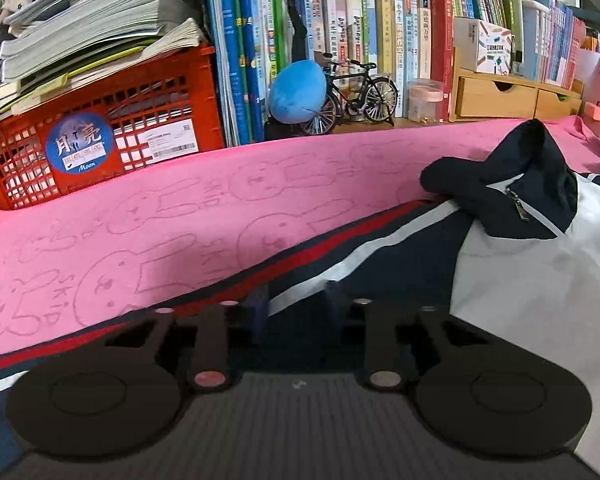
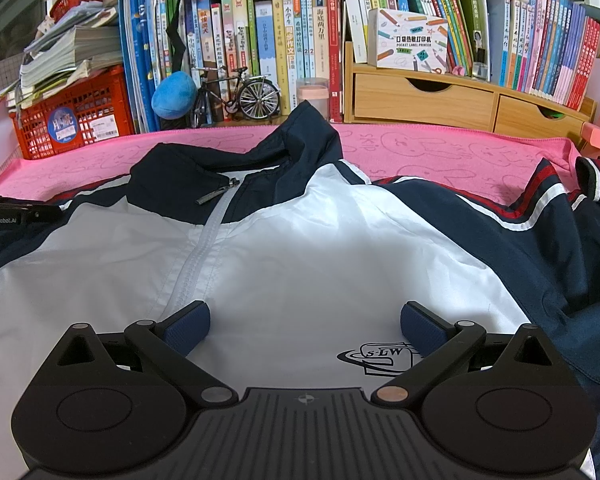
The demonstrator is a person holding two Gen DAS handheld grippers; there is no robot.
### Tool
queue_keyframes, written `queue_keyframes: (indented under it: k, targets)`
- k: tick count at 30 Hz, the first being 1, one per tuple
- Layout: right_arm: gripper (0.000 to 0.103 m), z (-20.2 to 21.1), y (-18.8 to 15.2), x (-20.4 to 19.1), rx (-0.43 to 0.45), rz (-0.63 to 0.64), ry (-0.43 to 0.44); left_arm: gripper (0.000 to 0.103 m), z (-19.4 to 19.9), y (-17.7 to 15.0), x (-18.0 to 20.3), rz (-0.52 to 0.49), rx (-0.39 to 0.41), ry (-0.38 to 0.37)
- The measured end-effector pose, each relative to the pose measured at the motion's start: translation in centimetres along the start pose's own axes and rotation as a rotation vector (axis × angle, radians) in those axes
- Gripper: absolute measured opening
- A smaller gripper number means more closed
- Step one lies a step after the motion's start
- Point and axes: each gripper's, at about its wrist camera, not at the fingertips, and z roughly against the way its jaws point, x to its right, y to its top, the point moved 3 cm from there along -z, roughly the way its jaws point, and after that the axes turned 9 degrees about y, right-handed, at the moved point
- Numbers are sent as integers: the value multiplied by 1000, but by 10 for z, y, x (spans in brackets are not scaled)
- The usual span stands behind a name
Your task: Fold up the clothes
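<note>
**One jacket, no fold yet**

Two grippers sit low over the jacket (image 2: 300,248), and I read this as the very start of the job; nearest me, the right gripper (image 2: 304,326) hangs wide open above the white chest panel, its blue pads (image 2: 188,324) well apart and holding nothing; the printed logo (image 2: 380,358) lies just inside its right pad. My left gripper (image 1: 296,306) has its jaws drawn in narrow over the striped sleeve (image 1: 260,280); fabric sits between the pads, though I cannot tell whether they actually pinch it. Further out, the zip (image 2: 198,256) runs up to a rumpled navy collar (image 2: 260,168); the other sleeve trails off to the right, its ribbed cuff (image 2: 598,182) bunched at the edge. Everything lies spread front-up on the pink blanket (image 2: 440,152); beyond it stands the bookshelf (image 2: 300,20). Both sleeves need bringing in, and the body needs doubling over; all of it is left.
</note>
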Motion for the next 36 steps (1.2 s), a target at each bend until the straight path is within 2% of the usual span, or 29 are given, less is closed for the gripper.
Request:
queue_keyframes:
  k: [1, 2, 3, 5, 6, 9, 12, 15, 17, 21, 22, 24, 29, 34, 35, 36]
  targets:
    - [103, 0, 0, 0, 0, 0, 0, 29, 0, 1, 1, 2, -6, 9]
    - [103, 0, 0, 0, 0, 0, 0, 40, -1, 3, 1, 4, -11, 21]
    - [103, 0, 0, 0, 0, 0, 0, 66, -4, 5, 0, 2, -17, 52]
    - [103, 0, 0, 0, 1, -2, 1, 101, -12, 8, -3, -15, -28, 143]
    - [103, 1, 0, 1, 3, -3, 2, 103, -16, 9, -5, -29, -26, 153]
    - [101, 7, 2, 4, 26, 39, -3, 103, -24, 9, -16, -23, -28, 80]
    - [102, 16, 12, 15, 91, 130, -99, 103, -34, 8, -31, 60, -78, -3]
    - [102, 11, 26, 33, 112, 183, -146, 103, -34, 8, -31, 51, -74, -19]
    - [102, 2, 37, 46, 104, 159, -97, 103, -33, 9, -29, 36, -83, -43]
    - [102, -19, 58, 57, 91, 114, 18, 103, -23, 5, -22, -55, -45, -225]
    - [102, -24, 62, 56, 87, 120, 30, 103, -24, 4, -18, -93, -37, -237]
    - [102, -36, 67, 54, 68, 144, 42, 103, -28, 5, -12, -143, -27, -235]
    - [103, -66, 67, 51, -11, 187, 56, 103, -50, 19, -9, -129, -53, -260]
    - [102, -74, 65, 60, -12, 120, 115, 103, -50, 19, -4, -104, -60, -225]
    - [97, -73, 65, 61, -10, 113, 123, 101, -48, 17, -4, -92, -53, -216]
    - [87, -73, 65, 61, -6, 113, 130, 95, -46, 15, -4, -81, -44, -206]
